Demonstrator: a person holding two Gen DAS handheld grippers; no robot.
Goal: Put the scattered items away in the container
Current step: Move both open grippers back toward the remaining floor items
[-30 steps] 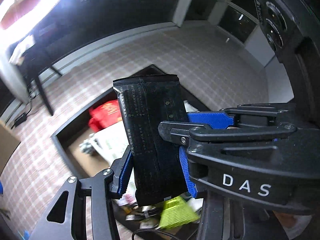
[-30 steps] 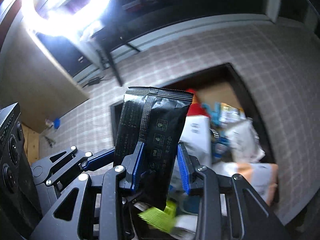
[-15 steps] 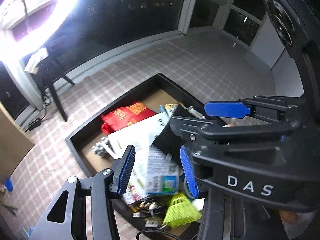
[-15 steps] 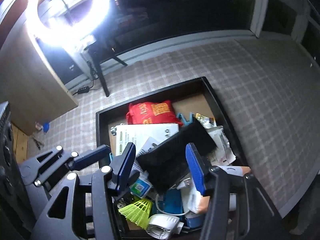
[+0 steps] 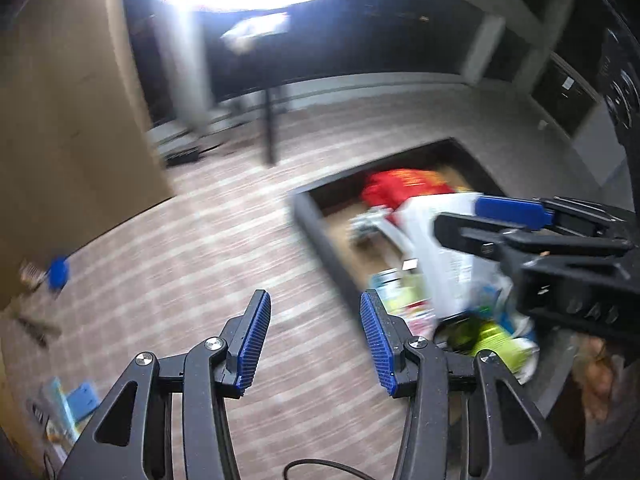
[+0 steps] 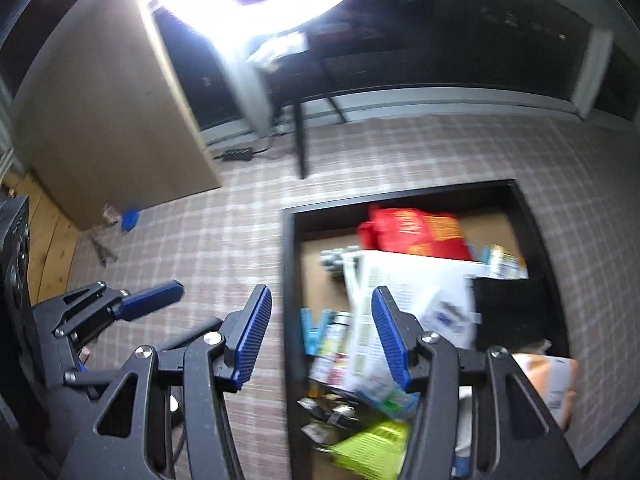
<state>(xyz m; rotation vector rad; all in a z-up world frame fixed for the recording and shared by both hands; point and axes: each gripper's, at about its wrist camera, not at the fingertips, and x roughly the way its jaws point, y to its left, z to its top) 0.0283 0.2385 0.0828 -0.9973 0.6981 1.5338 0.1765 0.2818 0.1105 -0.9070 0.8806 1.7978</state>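
The black tray [image 6: 289, 280] lies on the checked floor, full of items: a red bag [image 6: 412, 232], a white pack [image 6: 408, 280], a yellow-green shuttlecock [image 6: 372, 440] and the black packet [image 6: 508, 304] lying flat at its right. My right gripper [image 6: 320, 300] is open and empty above the tray's left wall. My left gripper [image 5: 314, 304] is open and empty over bare floor, left of the tray [image 5: 320, 240]. In the left wrist view the right gripper [image 5: 480, 220] hangs above the tray's contents. Both views are motion-blurred.
A small blue item [image 5: 58, 274] lies on the floor by a tan cabinet [image 5: 60, 140] at the far left. More blue pieces [image 5: 82, 400] lie at the lower left. A dark table leg [image 6: 300, 140] stands beyond the tray. A ring light glares overhead.
A second ago both grippers held the black packet upright over the tray. The jaws opened and it now lies in the tray. Both grippers have swung left, the left one out over floor.
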